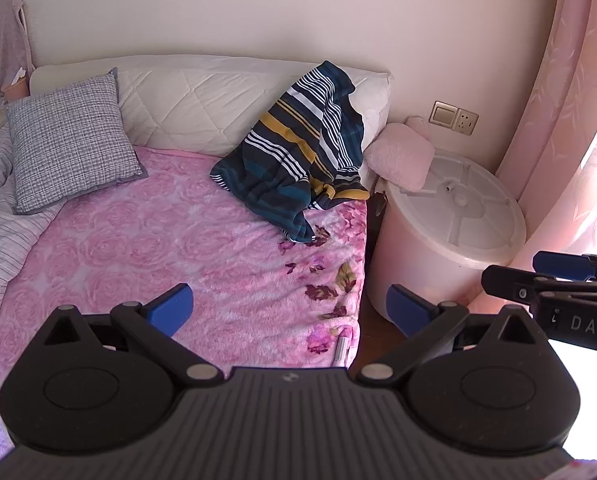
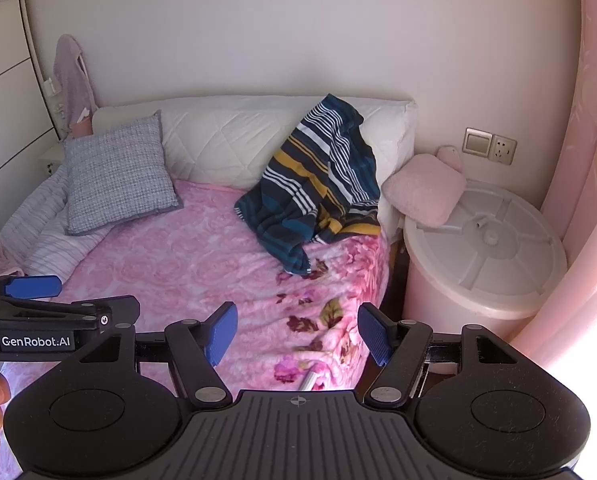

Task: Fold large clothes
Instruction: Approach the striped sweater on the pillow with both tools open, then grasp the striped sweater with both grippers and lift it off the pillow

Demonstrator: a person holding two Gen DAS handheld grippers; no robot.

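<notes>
A striped garment (image 1: pixel 298 148) drapes lengthwise from headboard (image 1: pixel 202 96) toward the bed's (image 1: pixel 158 240) foot, apparently crumpled; the left gripper (image 1: pixel 290 312) and right gripper (image 2: pixel 298 334) hover spread wide, empty.

Pink blanket (image 1: pixel 158 240) lay bare ahead; striped garment (image 1: pixel 298 152) heaped at headboard, grey pillow (image 1: pixel 70 140) left, white bin (image 1: pixel 450 220) right.

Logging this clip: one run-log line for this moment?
left hand-held gripper open | right hand-held gripper open | striped garment crumpled on bed, untouched
</notes>
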